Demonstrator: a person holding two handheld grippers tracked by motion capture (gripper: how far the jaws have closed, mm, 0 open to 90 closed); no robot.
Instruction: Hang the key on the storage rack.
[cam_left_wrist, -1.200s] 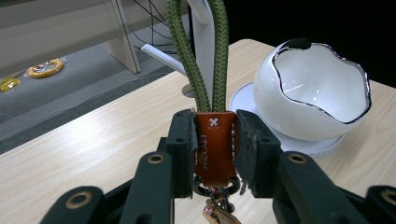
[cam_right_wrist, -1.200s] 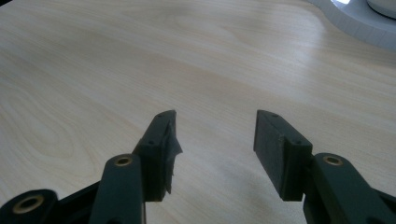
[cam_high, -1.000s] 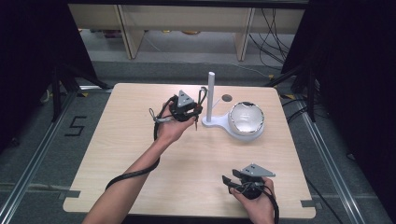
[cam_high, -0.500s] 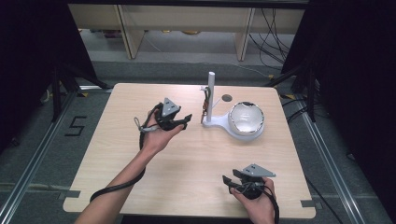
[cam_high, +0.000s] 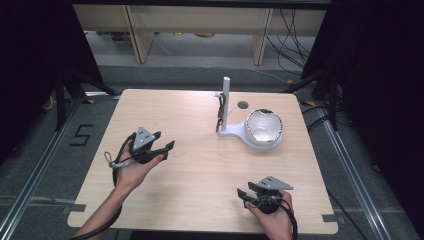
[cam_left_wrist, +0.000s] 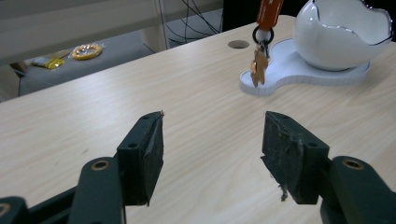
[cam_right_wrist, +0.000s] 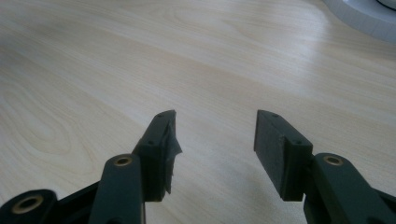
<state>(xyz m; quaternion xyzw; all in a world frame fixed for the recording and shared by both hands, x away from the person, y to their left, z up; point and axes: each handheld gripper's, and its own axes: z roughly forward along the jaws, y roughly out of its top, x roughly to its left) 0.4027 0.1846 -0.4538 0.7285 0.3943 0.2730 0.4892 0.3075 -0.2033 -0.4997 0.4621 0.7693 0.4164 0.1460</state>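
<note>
Pale wooden worktop (cam_high: 200, 150) carries a white stand (cam_high: 226, 102) with an orange-strapped key bunch (cam_left_wrist: 259, 63) hanging on it, so the hanging looks done. The left gripper (cam_high: 167, 148), its jaws just opened with nothing between them, sits well apart; right gripper (cam_high: 243, 195) rests released.

A single readable mark shows in the high view: the digit "5" (cam_high: 81, 135), laid out in dark tape strips on the grey floor (cam_high: 40, 150) just left of the desk (cam_high: 200, 165). It stands upright as seen from the person's side. No other text, label or brand can be read on anything else.
</note>
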